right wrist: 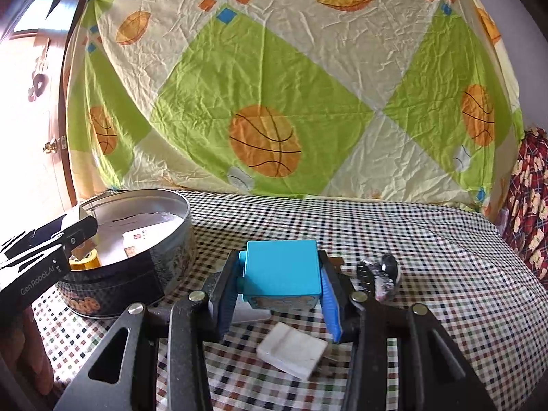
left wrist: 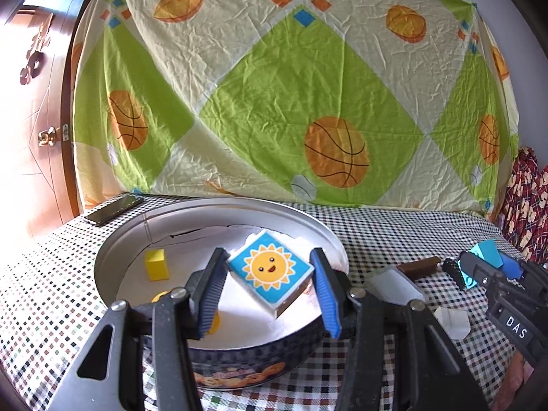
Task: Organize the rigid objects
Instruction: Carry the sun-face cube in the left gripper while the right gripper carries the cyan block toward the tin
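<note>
In the left wrist view my left gripper (left wrist: 269, 256) is shut on a white block with a blue sun picture (left wrist: 270, 270). The block hangs tilted, gripped by two corners, over the open round tin (left wrist: 219, 205). A yellow cube (left wrist: 157, 264) and a yellow round piece (left wrist: 161, 297) lie inside the tin. In the right wrist view my right gripper (right wrist: 281, 257) is shut on a blue cube (right wrist: 281, 270), held above the checked tablecloth to the right of the tin (right wrist: 164, 239). That gripper and its blue cube (left wrist: 488, 253) also show at the right edge of the left wrist view.
On the cloth lie a white block (right wrist: 291, 349), a dark speckled piece (right wrist: 380, 274), a brown bar (left wrist: 419, 267) and white pieces (left wrist: 452, 322). A phone (left wrist: 114, 209) lies behind the tin. A basketball-print sheet (left wrist: 274, 85) hangs behind the table.
</note>
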{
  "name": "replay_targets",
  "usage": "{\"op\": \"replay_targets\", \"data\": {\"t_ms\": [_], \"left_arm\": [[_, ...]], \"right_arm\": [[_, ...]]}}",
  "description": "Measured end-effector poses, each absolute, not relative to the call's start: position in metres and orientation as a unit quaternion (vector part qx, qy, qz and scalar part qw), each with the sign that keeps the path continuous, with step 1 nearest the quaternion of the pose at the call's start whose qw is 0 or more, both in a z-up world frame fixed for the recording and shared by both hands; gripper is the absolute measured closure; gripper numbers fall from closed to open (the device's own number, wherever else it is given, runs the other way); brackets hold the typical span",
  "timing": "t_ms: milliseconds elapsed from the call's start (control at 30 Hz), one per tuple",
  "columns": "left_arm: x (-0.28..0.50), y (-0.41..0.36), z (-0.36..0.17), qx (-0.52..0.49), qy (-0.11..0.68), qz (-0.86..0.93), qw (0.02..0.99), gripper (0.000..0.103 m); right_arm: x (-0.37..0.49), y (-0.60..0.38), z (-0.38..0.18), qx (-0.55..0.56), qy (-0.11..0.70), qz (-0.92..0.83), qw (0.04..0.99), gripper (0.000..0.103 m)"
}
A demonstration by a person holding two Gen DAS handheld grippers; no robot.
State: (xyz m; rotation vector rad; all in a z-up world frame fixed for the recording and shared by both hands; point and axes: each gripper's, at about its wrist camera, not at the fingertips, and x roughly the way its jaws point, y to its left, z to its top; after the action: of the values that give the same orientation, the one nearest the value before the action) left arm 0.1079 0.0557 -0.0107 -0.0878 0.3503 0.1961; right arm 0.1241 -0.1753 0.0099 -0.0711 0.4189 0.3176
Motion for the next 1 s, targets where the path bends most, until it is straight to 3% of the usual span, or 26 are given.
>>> {"op": "replay_targets", "data": {"t_ms": [1000], "left_arm": [[0.110,0.101,-0.012,-0.053,0.186,0.142,0.971,0.054]], "right_arm": [[0.124,-0.121,0.011,-0.057,0.204,0.204,0.956,0.058]]}}
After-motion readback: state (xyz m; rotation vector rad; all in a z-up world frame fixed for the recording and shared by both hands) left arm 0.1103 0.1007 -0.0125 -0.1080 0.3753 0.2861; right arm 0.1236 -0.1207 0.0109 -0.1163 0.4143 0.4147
